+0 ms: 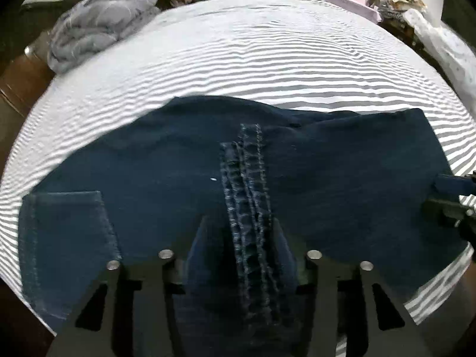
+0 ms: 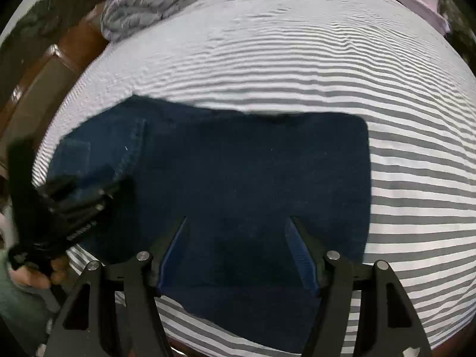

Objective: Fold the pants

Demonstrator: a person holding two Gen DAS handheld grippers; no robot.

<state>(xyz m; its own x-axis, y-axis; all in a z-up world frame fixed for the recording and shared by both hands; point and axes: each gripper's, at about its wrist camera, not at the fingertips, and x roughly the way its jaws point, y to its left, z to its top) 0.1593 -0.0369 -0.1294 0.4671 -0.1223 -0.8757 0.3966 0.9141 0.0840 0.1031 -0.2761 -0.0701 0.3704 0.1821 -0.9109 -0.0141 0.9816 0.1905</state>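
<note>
Left wrist view: the dark blue jeans (image 1: 166, 160) lie folded into a compact block on the striped bed sheet (image 1: 238, 59), near the bed's front edge. The stitched hems (image 1: 247, 196) run from 12 o'clock to 6 o'clock straight into the left tool (image 1: 239, 232). Its jaws stand partly apart, one on each side of the hem bundle; the pads do not appear to press the cloth, so the bundle reads as released rather than gripped. A back pocket (image 1: 64, 238) shows at 9 o'clock.

Right wrist view: the right tool (image 2: 236, 229) hovers over the block with jaws wide apart and nothing between them but the flat denim below. The far right edge of the block (image 2: 367, 178) lies at 2 o'clock from this tool. The left tool appears at 9 o'clock, held by the person's hand (image 2: 38, 273).

Key relation: the block's long axis runs from 9 o'clock to 3 o'clock across both views. The left tool sits at the hem side, the right tool at the other half. In judgement, a further fold would bring one short end over the other along that axis, and the right tool is nearer the free right end. A grey garment (image 1: 98, 26) lies at 11 o'clock, well apart.
</note>
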